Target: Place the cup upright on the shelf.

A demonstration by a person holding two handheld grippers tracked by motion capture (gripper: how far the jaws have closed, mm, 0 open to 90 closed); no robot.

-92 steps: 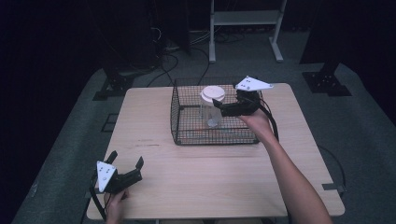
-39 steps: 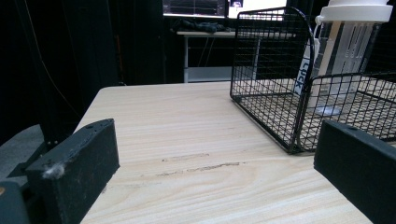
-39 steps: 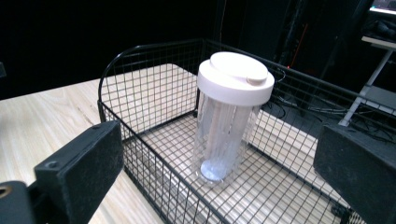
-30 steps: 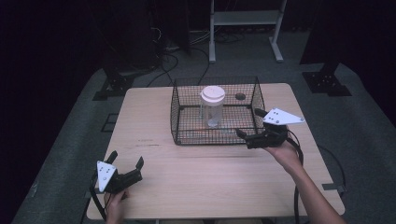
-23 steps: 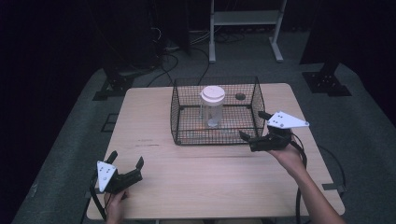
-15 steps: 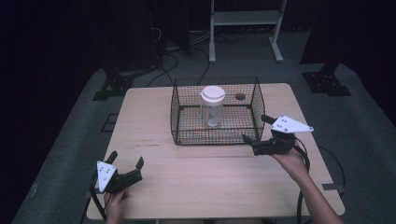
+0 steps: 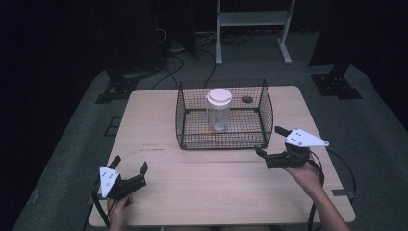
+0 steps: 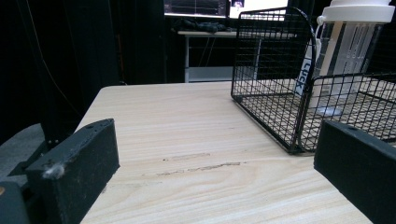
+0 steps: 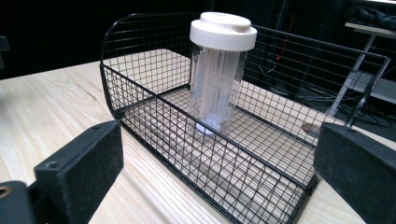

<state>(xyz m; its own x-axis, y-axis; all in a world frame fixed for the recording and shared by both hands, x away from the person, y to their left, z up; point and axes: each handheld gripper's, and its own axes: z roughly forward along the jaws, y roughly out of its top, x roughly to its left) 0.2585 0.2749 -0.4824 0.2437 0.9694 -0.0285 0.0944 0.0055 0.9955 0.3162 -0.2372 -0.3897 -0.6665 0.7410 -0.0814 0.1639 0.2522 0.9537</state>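
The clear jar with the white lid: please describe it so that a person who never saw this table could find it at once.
On the wooden table stands a black wire basket, toward the far edge. Inside it, upright near the middle, is the clear jar. It is the one tall thing in the basket, and its round white lid rises above the basket's rim.

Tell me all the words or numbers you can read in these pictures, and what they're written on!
"LUCK", running sideways on a white label on the clear jar with the white lid that stands in the black wire basket. The label may carry more letters, hidden by the wires.
Nothing readable on either gripper or on the wooden table.
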